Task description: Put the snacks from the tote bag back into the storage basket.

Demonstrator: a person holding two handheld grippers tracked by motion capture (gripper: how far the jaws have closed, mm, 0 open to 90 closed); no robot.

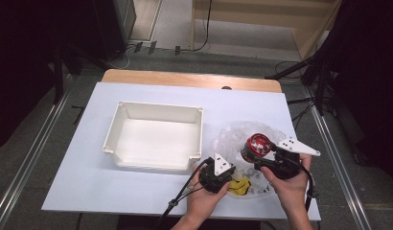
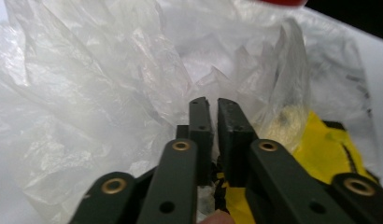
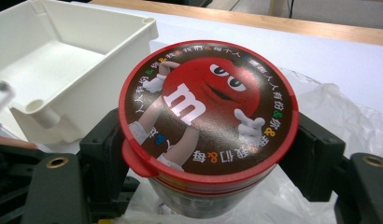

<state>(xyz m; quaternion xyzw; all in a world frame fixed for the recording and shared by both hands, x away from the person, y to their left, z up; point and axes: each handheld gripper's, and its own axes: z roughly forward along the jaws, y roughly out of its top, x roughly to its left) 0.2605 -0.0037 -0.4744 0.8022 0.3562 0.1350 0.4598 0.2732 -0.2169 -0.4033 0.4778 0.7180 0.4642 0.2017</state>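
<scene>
Candy tub lifted from plastic bag at work table

The candy tub (image 3: 206,126), stiff, smooth-sided and likely slippery, sat clamped below its red lid in the right gripper (image 1: 258,156), held above the crumpled plastic bag (image 1: 233,136) beside the white bin (image 1: 156,136). The left gripper (image 2: 214,109), low and nearly closed, pinched the soft, flimsy bag near its edge.

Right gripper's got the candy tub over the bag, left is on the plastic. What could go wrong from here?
1. The right gripper holds the round candy tub only by its sides; the smooth wall might slip or rotate.
2. The left gripper pinches thin clear plastic bag; the film may slide free or tear.
3. The white bin sits across from the bag; the tub could clip its rim.
</scene>
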